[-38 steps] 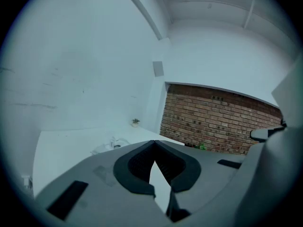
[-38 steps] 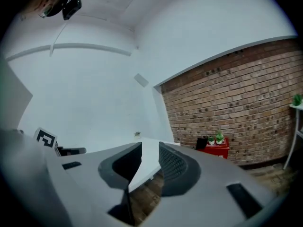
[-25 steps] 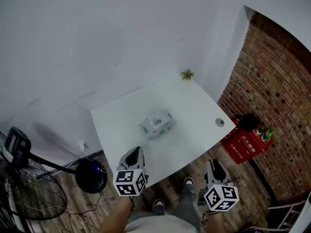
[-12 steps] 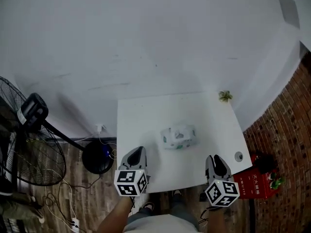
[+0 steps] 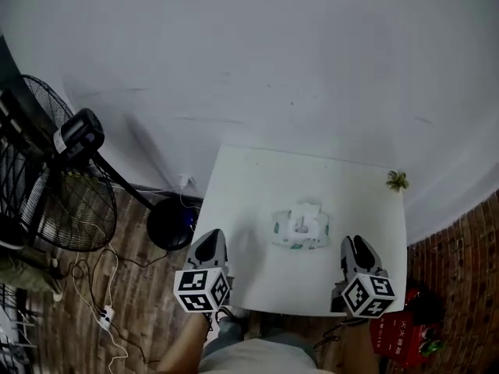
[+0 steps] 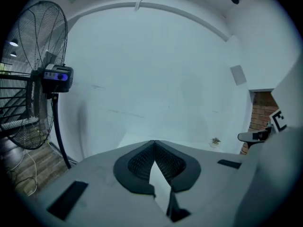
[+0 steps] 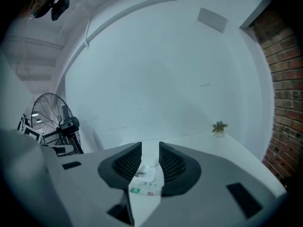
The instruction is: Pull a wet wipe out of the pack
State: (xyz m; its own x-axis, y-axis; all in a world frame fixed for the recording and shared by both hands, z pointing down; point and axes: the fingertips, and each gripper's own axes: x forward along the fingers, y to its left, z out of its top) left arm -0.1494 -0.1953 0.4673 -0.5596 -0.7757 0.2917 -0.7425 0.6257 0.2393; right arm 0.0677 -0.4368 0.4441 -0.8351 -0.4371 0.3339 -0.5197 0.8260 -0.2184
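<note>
The wet wipe pack (image 5: 301, 228), white with green print and a raised top flap, lies flat near the middle of the white table (image 5: 249, 185). My left gripper (image 5: 209, 238) hovers at the table's front left edge, well left of the pack; in the left gripper view its jaws (image 6: 154, 142) meet at the tips with nothing between them. At the front right edge is my right gripper (image 5: 357, 244). Its jaws (image 7: 150, 145) stand a little apart, and the pack (image 7: 144, 174) shows through the gap, farther along the table.
A small potted plant (image 5: 398, 180) sits at the table's far right corner. A standing fan (image 5: 47, 185) with its round base (image 5: 171, 223) and cables stands on the wooden floor to the left. A red box (image 5: 398, 333) sits on the floor at right. A white wall lies behind.
The head view has swung round, so the table and pack now lie squarely ahead and the fan is in view at left. Both grippers keep their places at the front edge.
</note>
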